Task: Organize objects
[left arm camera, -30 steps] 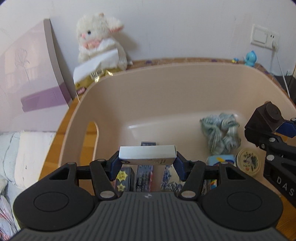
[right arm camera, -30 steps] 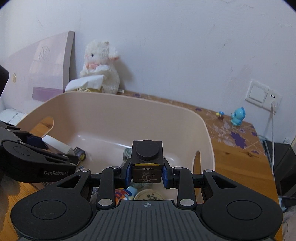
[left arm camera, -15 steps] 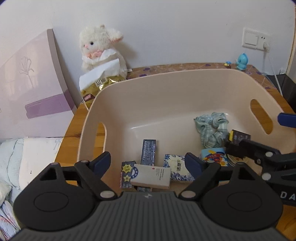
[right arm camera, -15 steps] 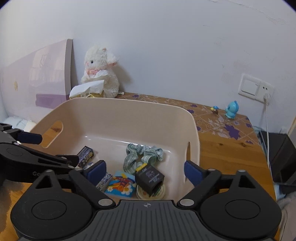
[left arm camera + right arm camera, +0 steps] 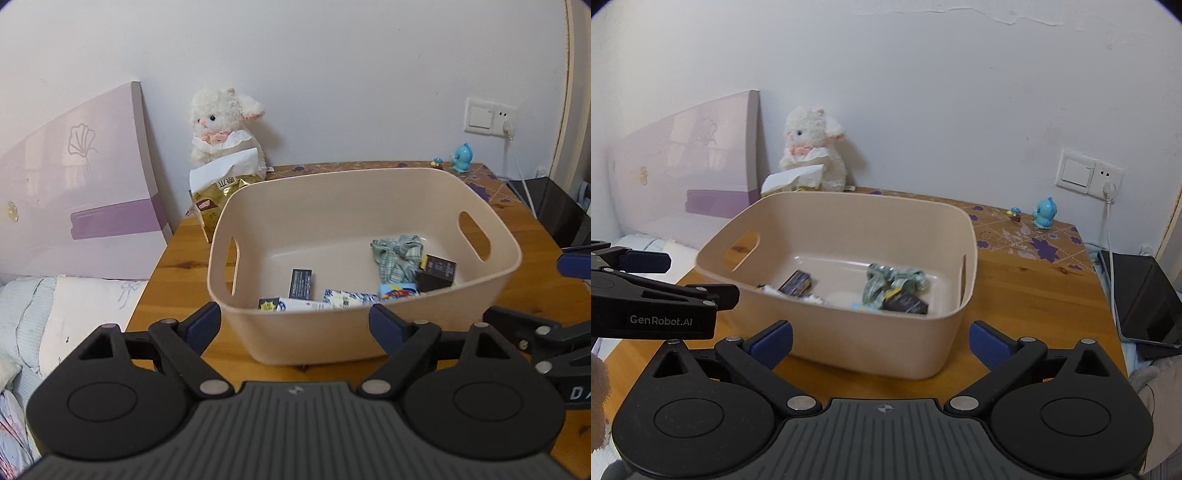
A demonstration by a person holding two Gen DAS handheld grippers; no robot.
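A beige plastic bin [image 5: 369, 332] [image 5: 871, 343] with side handles stands on the wooden table. Inside lie a white box [image 5: 301, 305], a black cube-shaped box [image 5: 436, 273] [image 5: 905, 303], a green checked scrunchie [image 5: 397, 254] [image 5: 892, 278], a dark small box [image 5: 300, 283] [image 5: 796, 281] and a blue packet [image 5: 398, 290]. My left gripper [image 5: 295, 328] is open and empty, held back before the bin's near wall. My right gripper [image 5: 881, 341] is open and empty, also in front of the bin.
A white plush lamb [image 5: 221, 125] [image 5: 812, 147] and a gold snack bag [image 5: 218, 199] stand behind the bin. A purple headboard [image 5: 74, 192] and bed lie left. A blue figurine [image 5: 1044, 212], wall socket [image 5: 1089, 175] and a dark device [image 5: 1145, 299] are at the right.
Both grippers opened and dropped their loads into the bin: the left let go of the white box, the right the black cube. Both then pulled back and up from the bin.
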